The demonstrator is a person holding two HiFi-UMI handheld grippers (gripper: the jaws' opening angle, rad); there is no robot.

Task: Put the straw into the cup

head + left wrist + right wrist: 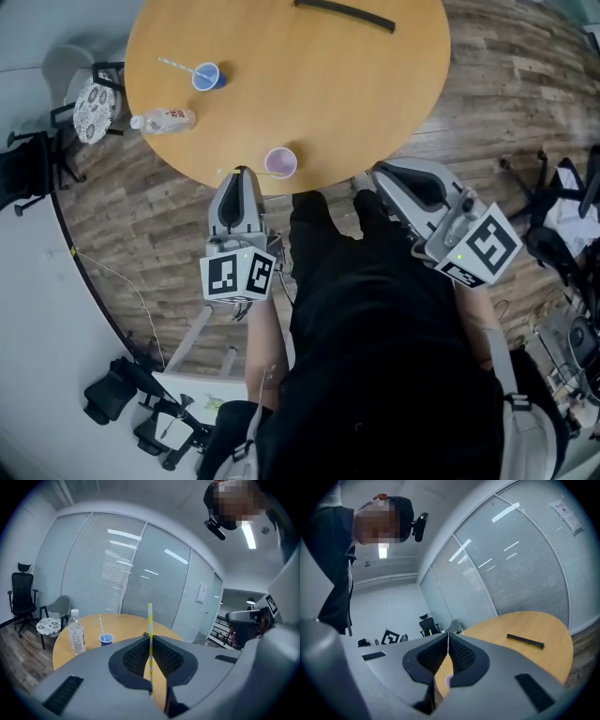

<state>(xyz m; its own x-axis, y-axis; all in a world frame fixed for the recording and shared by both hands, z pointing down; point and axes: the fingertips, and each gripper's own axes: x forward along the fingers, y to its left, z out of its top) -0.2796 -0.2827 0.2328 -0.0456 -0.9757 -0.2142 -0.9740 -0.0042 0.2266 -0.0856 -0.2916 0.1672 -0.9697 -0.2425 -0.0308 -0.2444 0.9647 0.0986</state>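
My left gripper [242, 173] hovers at the near edge of the round wooden table [356, 84], shut on a yellow-and-white striped straw [150, 630] that stands upright between its jaws. An empty lilac cup [280, 162] sits on the table edge just right of the left gripper's tips; it also shows through the right gripper's jaws as the lilac cup [449, 680]. My right gripper [368, 178] is held off the table's edge to the right, its jaws closed tip to tip [448, 635] on nothing.
A blue cup [206, 76] with its own straw and a clear water bottle [165, 119] stand at the table's left. A black bar [344, 14] lies at the far side. A cushioned chair [93, 108] and a black office chair [22, 597] stand to the left.
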